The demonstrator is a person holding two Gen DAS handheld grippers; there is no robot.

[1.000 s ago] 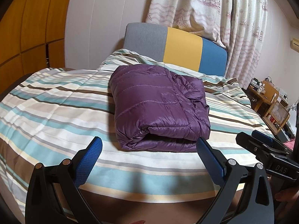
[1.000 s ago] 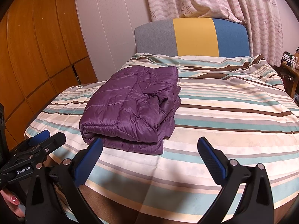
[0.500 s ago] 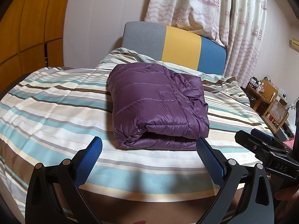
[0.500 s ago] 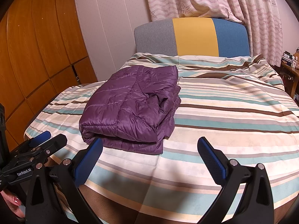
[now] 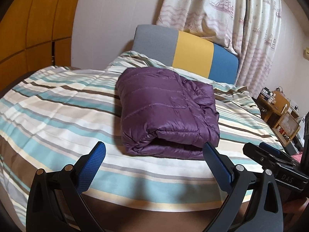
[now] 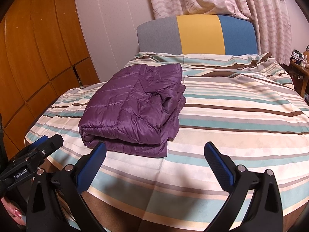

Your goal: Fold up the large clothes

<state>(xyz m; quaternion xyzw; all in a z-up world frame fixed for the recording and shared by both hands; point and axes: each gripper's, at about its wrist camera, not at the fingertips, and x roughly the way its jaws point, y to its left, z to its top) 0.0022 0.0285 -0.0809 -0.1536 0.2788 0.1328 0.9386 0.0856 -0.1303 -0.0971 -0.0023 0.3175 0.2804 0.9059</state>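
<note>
Foot of the striped bed (image 5: 58,104) drops below the frame behind both tools; the cluttered wooden side table (image 5: 278,106) at far right is too small to read, and only fingertips (image 6: 16,212) of a hand show at the lower left corner of the right view. Purple quilted jacket (image 5: 166,112) lies folded into a thick, puffy rectangle on the bedcover, left of centre, rolled edge nearest, loose layers bunched along its right side. Left gripper (image 5: 154,158) and right gripper (image 6: 154,156) both hang spread wide and empty, near the jacket's near edge, not touching it.
</note>
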